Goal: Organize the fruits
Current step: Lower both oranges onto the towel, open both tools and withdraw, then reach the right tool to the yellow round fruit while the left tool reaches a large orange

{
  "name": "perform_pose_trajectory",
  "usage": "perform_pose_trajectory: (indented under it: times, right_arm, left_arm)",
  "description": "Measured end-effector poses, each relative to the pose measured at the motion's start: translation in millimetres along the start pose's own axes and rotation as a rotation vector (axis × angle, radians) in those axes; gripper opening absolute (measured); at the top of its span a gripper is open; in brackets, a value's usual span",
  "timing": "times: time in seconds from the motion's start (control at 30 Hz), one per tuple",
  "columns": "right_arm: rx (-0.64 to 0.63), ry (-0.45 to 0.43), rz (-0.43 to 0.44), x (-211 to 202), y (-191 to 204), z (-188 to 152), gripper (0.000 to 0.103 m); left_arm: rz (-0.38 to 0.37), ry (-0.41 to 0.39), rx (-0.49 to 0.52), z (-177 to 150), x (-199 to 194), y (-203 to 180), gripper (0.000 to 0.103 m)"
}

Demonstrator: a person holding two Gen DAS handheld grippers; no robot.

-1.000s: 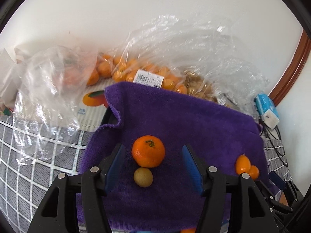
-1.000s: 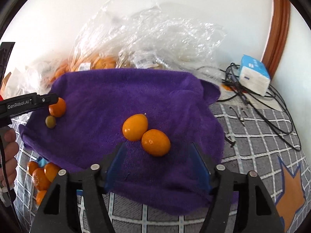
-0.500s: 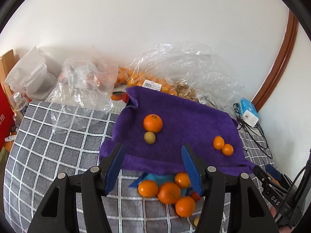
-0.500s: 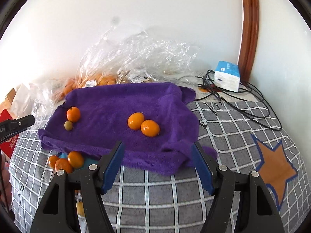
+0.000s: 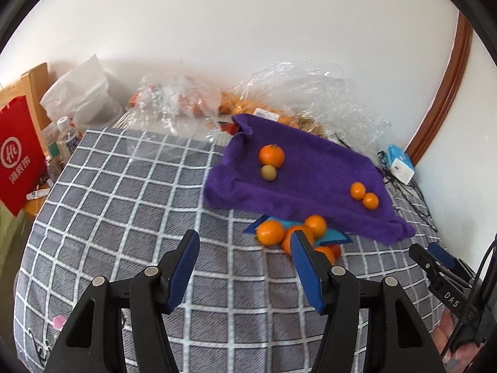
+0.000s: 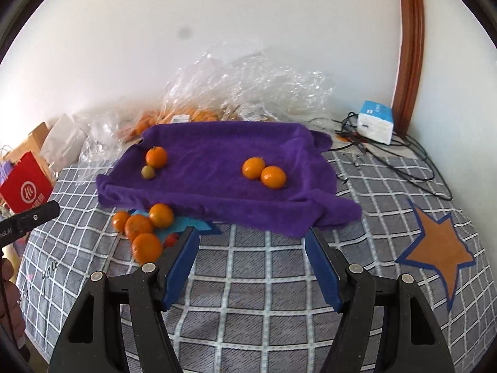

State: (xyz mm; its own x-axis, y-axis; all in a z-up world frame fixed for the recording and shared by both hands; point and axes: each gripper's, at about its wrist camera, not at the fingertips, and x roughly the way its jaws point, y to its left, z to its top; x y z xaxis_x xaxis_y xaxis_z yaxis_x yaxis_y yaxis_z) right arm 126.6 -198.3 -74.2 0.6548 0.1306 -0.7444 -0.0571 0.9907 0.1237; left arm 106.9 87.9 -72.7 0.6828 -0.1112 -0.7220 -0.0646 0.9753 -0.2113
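Four fruits are lying on the purple towel: an orange touching a small greenish fruit toward its left end, and two oranges touching each other toward its right. More loose oranges are sitting on the checked cloth just beside the towel's near left corner, over a blue sheet, with clear plastic bags of fruit behind the towel. The left claw and right claw are both hanging over the cloth on the near side of the towel, jaws apart and holding nothing.
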Motion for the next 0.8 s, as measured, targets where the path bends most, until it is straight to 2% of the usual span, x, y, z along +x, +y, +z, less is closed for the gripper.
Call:
perform_pose_trajectory:
  times: [0.23, 0.37, 0.63, 0.77, 0.8]
  right_arm:
    - [-0.057, 0.037, 0.061, 13.1, 29.1, -17.0, 0.067]
    - [-0.103, 0.088, 0.104, 28.5, 48.7, -31.8, 0.057]
    - [-0.145, 0.14, 0.131, 52.7, 65.0, -49.7, 0.051]
    - [-0.138, 0.163, 0.142, 64.0, 67.4, -53.1, 0.042]
    - [-0.147, 0.152, 0.144, 63.3, 68.6, -53.5, 0.034]
  left_arm:
    - [0.023, 0.016, -0.05, -20.3, 5.6, 29.1, 0.058]
    - [0.014, 0.058, -0.082, -30.0, 16.7, 39.3, 0.056]
    - [0.022, 0.073, -0.038, -37.1, 23.5, 36.0, 0.056]
    - [0.014, 0.069, -0.029, -37.1, 27.9, 29.4, 0.056]
    - [0.011, 0.068, -0.029, -37.2, 28.9, 28.5, 0.056]
